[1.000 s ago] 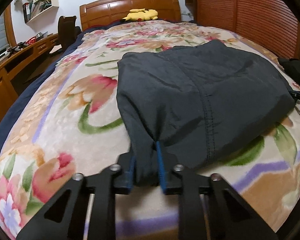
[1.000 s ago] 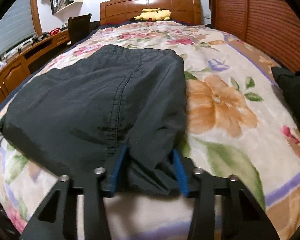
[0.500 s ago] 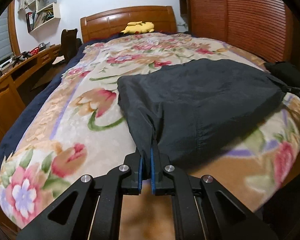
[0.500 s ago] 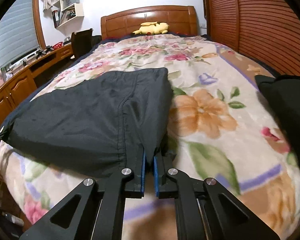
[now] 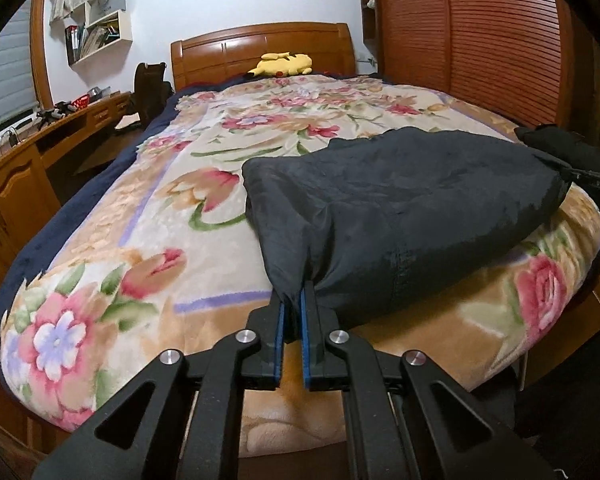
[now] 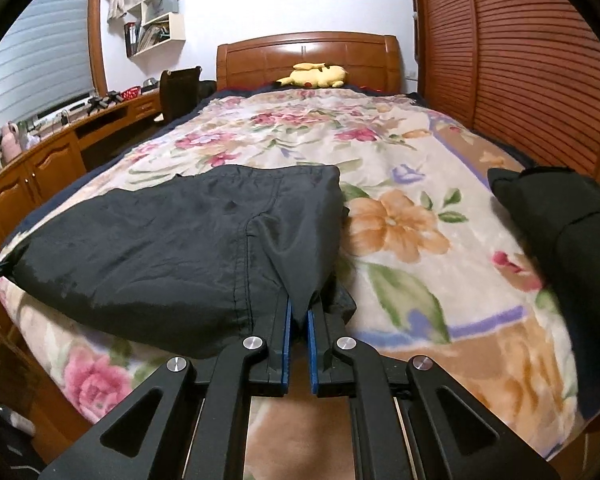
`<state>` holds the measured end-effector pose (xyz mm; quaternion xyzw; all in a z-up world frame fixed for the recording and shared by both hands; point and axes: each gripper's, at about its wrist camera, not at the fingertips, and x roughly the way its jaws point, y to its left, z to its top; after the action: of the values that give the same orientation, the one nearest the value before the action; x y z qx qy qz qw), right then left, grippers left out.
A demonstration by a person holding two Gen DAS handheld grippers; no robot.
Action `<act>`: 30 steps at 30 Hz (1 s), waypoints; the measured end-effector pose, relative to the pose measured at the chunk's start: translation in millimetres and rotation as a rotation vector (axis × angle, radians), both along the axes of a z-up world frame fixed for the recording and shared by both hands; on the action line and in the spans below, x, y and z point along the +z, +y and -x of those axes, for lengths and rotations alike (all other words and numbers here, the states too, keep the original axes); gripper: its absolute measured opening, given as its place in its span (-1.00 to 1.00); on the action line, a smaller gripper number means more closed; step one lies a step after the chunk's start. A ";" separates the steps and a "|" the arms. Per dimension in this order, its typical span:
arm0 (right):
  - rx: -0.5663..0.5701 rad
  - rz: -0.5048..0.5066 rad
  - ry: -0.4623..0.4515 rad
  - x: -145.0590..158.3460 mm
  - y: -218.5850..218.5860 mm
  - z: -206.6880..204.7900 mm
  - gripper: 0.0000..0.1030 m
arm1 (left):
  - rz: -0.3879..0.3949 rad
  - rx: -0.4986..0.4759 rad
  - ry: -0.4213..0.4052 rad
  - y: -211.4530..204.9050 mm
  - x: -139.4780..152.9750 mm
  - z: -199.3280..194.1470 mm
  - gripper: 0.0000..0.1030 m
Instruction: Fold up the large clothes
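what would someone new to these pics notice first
The dark garment stands out first, stretched across the near end of the flowered blanket, with the left gripper and right gripper each shut on one of its near corners. Next comes the yellow plush toy at the wooden headboard, far end of the bed.

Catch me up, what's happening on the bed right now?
A person is folding a dark garment on the floral blanket with two handheld grippers. The left gripper and the right gripper are each shut on a near corner of the fabric, with that edge lifted off the bed near its foot. The rest of the garment lies on the blanket. Another dark garment sits at the right edge, untouched.
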<state>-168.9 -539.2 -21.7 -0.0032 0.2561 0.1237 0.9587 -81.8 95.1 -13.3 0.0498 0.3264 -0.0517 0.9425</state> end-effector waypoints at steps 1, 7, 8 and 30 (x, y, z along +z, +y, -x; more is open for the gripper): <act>-0.001 -0.002 0.005 -1.4 0.1 -3.0 -0.86 | 0.001 0.004 -0.002 -0.2 0.8 -0.4 -0.86; -0.078 0.008 0.013 -4.9 1.0 -15.6 -0.12 | -0.009 0.015 -0.062 -3.7 13.5 9.5 -0.10; -0.090 0.013 0.010 -5.5 1.8 -15.8 -0.04 | -0.006 0.010 -0.071 -5.2 17.2 11.1 0.05; -0.070 0.024 0.055 -15.5 4.3 -27.0 0.34 | 0.077 -0.156 -0.059 -122.4 21.8 -40.1 0.61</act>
<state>-141.9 -534.9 -37.2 -0.0022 0.2837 0.0872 0.9549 -41.7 -27.4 8.5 0.0405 0.2914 -0.1360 0.9460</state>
